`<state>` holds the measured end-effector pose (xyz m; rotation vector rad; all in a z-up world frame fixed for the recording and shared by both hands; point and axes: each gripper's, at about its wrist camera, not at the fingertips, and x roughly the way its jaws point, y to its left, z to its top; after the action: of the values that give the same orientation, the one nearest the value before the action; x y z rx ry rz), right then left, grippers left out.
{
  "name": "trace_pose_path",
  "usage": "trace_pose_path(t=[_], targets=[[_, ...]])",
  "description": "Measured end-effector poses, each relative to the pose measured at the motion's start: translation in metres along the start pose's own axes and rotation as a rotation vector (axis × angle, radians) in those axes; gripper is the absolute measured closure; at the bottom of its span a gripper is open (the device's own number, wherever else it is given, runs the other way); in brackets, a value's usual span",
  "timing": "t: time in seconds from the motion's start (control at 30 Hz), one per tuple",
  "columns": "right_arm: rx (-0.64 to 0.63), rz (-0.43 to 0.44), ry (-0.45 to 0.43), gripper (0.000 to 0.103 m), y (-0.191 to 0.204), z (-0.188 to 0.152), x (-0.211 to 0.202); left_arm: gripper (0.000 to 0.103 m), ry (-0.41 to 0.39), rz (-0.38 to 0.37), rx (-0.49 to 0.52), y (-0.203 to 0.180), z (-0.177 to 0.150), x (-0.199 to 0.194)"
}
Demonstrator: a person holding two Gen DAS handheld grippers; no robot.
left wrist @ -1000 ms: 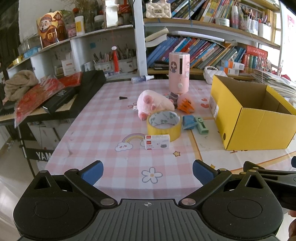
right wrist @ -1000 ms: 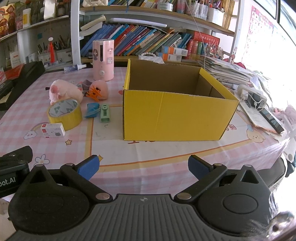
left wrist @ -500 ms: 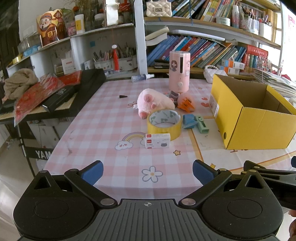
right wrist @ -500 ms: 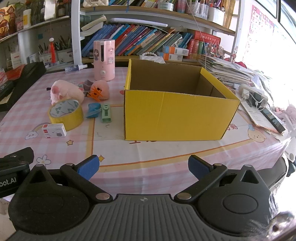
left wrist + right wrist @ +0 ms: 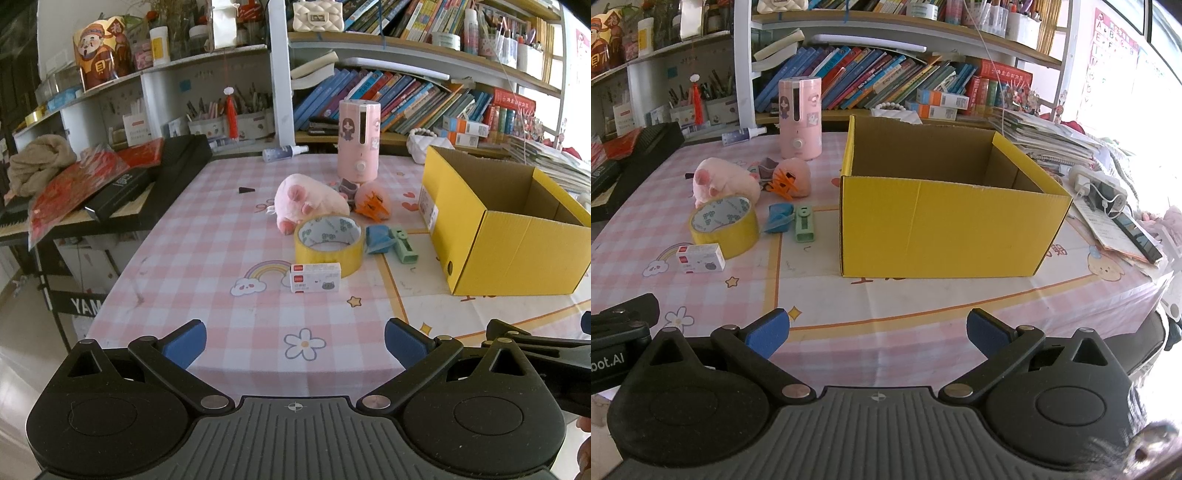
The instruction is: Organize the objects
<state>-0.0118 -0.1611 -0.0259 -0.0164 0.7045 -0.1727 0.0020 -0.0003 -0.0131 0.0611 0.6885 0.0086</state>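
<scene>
An open yellow cardboard box (image 5: 953,229) (image 5: 509,243) stands on the pink checked table, its inside showing nothing. Left of it lie a yellow tape roll (image 5: 328,243) (image 5: 724,225), a small white box (image 5: 314,277) (image 5: 700,258), a pink plush pig (image 5: 308,201) (image 5: 722,182), a blue item (image 5: 378,239) (image 5: 779,218), a green item (image 5: 404,246) (image 5: 804,223) and an orange and pink toy (image 5: 371,201) (image 5: 788,177). My left gripper (image 5: 295,341) and right gripper (image 5: 877,332) hover open at the table's near edge, holding nothing.
A tall pink cylinder device (image 5: 358,142) (image 5: 800,118) stands behind the toys. Bookshelves line the back. A black keyboard (image 5: 147,184) with red bags sits left of the table. Papers, a power strip and a phone (image 5: 1137,236) lie right of the box.
Both grippers have drifted slightly forward toward the table; the objects appear a little closer. Nothing was grasped or moved.
</scene>
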Motion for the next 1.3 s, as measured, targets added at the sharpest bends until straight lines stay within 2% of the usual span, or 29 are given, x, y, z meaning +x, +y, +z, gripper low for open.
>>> trace_pose_path(t=[0.6,1.3], targets=[[0.008,0.004,0.002,0.000,-0.001,0.000,-0.003,0.000,0.028,-0.021,-0.016,0.002,-0.006,0.001],[0.014,0.005,-0.014,0.000,-0.008,-0.001,-0.010,0.000,-0.001,-0.035,-0.017,-0.001,0.000,-0.009]])
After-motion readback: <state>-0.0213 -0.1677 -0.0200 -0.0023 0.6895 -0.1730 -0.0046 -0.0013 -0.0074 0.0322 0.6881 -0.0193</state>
